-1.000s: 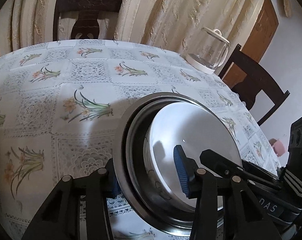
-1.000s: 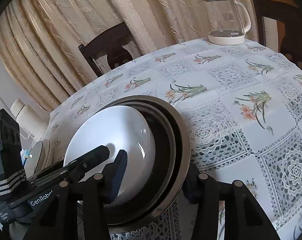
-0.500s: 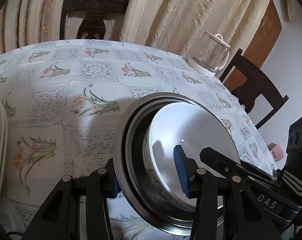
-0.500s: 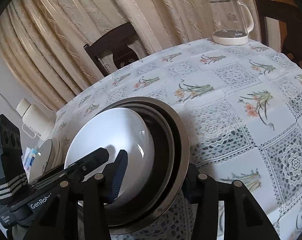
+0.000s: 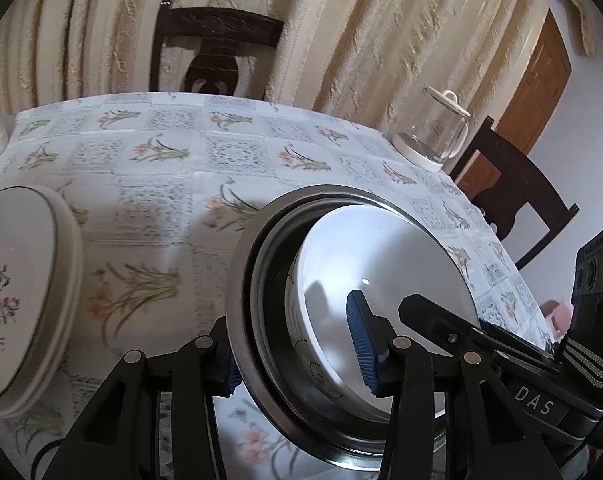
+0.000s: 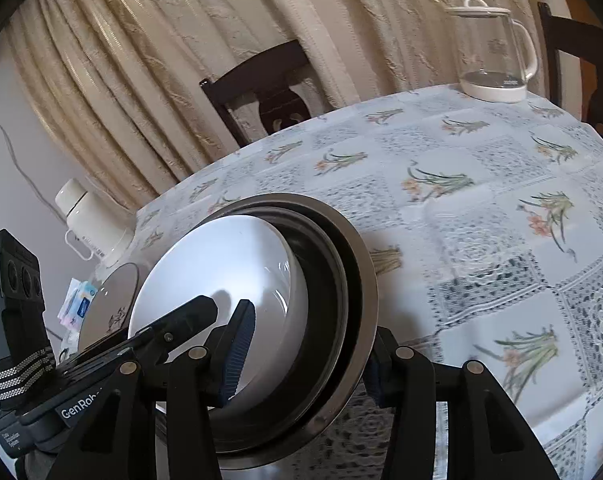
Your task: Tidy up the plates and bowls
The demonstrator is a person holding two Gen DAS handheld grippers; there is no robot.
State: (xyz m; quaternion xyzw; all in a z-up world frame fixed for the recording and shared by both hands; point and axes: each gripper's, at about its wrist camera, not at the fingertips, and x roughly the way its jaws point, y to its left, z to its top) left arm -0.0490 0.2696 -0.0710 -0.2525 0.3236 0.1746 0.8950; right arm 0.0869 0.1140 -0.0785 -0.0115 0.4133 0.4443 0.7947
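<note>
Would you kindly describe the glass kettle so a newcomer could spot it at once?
Look across the flowered tablecloth to its far edge, by the curtain. The glass kettle stands there: it is clear, with a white lid and base, unlike the solid white bottle.

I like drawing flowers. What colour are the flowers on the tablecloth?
Orange-pink flowers with green leaves on the white tablecloth, clearest in the right wrist view.

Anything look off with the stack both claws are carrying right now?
Nothing is spilled or broken. The white ceramic bowl sits off-centre in the nested steel bowls, crowding the right claw side, and the stack is carried tilted. The left claw grips the opposite rim.
</note>
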